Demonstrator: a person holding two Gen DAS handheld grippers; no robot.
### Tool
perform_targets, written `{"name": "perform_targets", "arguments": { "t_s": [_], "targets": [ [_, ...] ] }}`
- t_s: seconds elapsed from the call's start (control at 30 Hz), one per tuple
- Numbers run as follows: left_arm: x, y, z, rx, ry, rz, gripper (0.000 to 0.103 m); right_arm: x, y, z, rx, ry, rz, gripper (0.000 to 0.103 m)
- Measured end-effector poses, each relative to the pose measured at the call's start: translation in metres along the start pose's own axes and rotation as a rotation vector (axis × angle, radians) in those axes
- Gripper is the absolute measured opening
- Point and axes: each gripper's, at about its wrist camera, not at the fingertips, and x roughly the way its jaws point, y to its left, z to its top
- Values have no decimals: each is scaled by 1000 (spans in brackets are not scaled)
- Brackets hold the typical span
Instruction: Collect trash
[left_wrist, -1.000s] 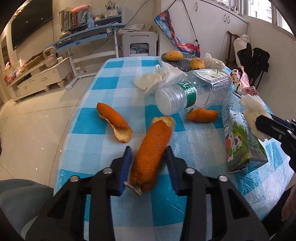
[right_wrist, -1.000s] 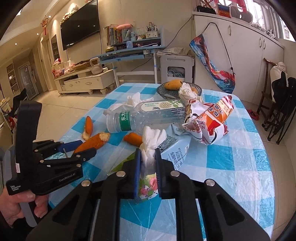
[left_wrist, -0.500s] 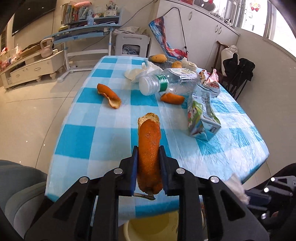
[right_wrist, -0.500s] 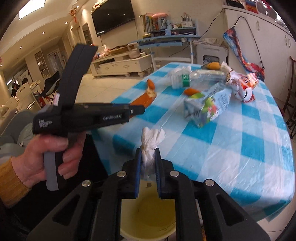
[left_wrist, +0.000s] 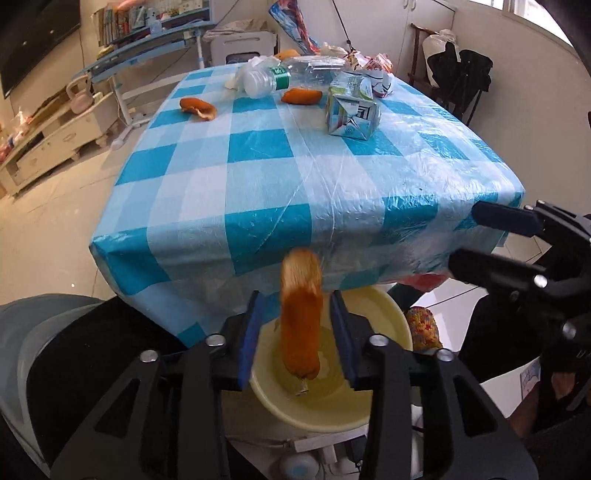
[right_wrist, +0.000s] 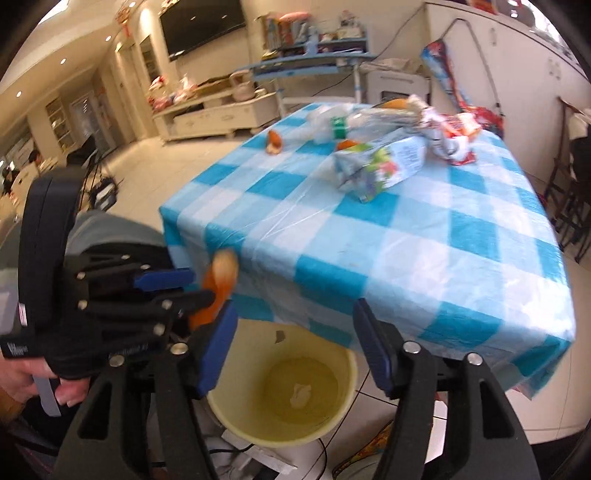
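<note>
My left gripper (left_wrist: 297, 336) hangs over a pale yellow bucket (left_wrist: 391, 314) just below the table's front edge. Its jaws stand apart. The long orange peel (left_wrist: 301, 325) is loose between them, blurred, touching neither pad, its lower end over the bucket's mouth. In the right wrist view the same peel (right_wrist: 219, 284) shows at the left gripper (right_wrist: 201, 286). My right gripper (right_wrist: 295, 332) is above the bucket (right_wrist: 280, 439), its jaws opening wide with nothing between them. The white tissue (right_wrist: 300, 394) lies on the bucket's bottom. The right gripper (left_wrist: 465, 238) also shows in the left wrist view.
On the blue checked tablecloth (left_wrist: 258, 147) farther back lie two orange peels (left_wrist: 197, 107) (left_wrist: 301, 96), a plastic bottle (left_wrist: 280, 75), a milk carton (left_wrist: 351, 110) and a snack bag (right_wrist: 448, 136). A person's hand (right_wrist: 22, 373) holds the left gripper. A grey seat (left_wrist: 37, 332) is at the left.
Both grippers came back off the table to above the bucket. The right one let go of the tissue, which now lies in the bucket. The left jaws parted and the peel is dropping.
</note>
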Motion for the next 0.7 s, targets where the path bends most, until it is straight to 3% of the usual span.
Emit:
{"name": "perform_targets", "arguments": {
  "t_s": [0.03,0.33,0.47,0.7],
  "targets": [
    [-5,-2,-1,4,-29,15,63,-4,-4,-1,16,-15,-15,69],
    [-28,28,7,-157,-181,39,81,-9,-16,-1,75,-62,-62,78],
    [-33,41,9,-227,-214,41,87,-11,-14,-5,58,-61,-62,79],
    [-28,41,11,-226,-208,48,88,-11,-13,-7,52,-68,-73,82]
  ]
}}
